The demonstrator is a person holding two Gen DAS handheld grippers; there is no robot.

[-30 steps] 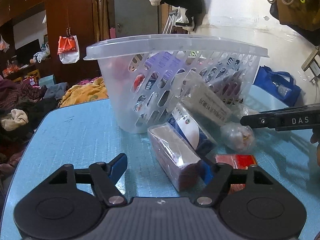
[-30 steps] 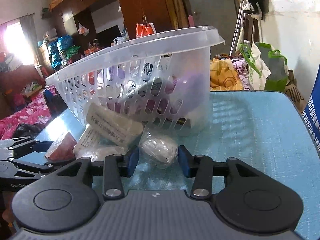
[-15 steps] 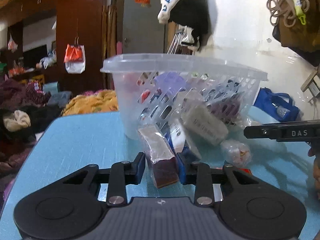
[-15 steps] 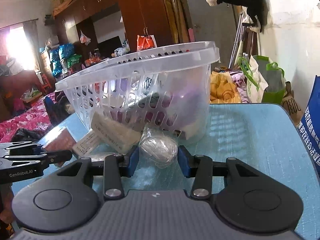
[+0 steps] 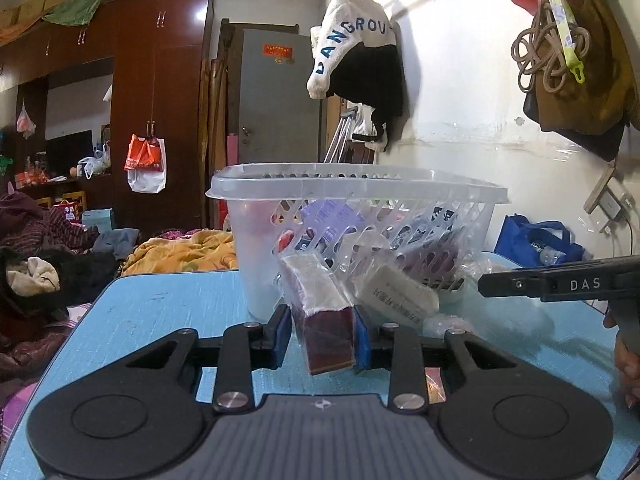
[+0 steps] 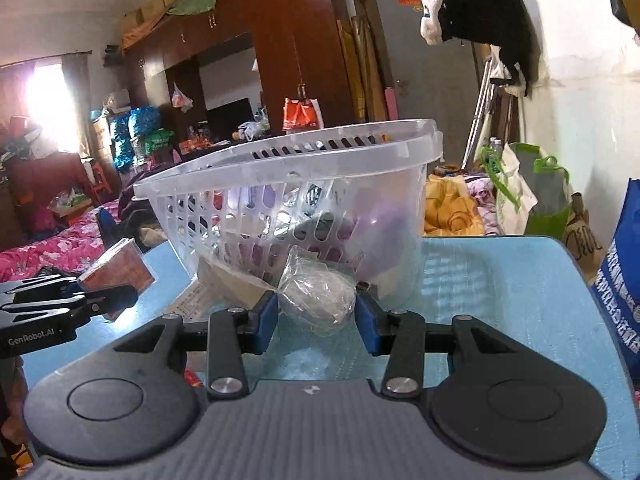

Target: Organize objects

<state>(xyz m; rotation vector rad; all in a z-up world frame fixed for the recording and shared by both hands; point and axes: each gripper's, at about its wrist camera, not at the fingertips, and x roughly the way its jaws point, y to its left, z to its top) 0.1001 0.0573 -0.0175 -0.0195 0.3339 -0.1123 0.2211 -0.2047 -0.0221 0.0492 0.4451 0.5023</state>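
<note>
Now left claw (image 5: 320,330) has clamped the dark-red packet (image 5: 328,334), a second ago wide apart; packet lifted off tabletop (image 5: 160,312), basket (image 5: 356,194) at 12 o'clock. Right claw (image 6: 316,320) stays clenched on wrapped ball (image 6: 320,300). Both ready for basket drop.

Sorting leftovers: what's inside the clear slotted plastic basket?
Through the clear slotted plastic basket walls, purple packets and dark, red-tinted packages show. The bottom layer and exact count stay hidden behind the walls.
</note>
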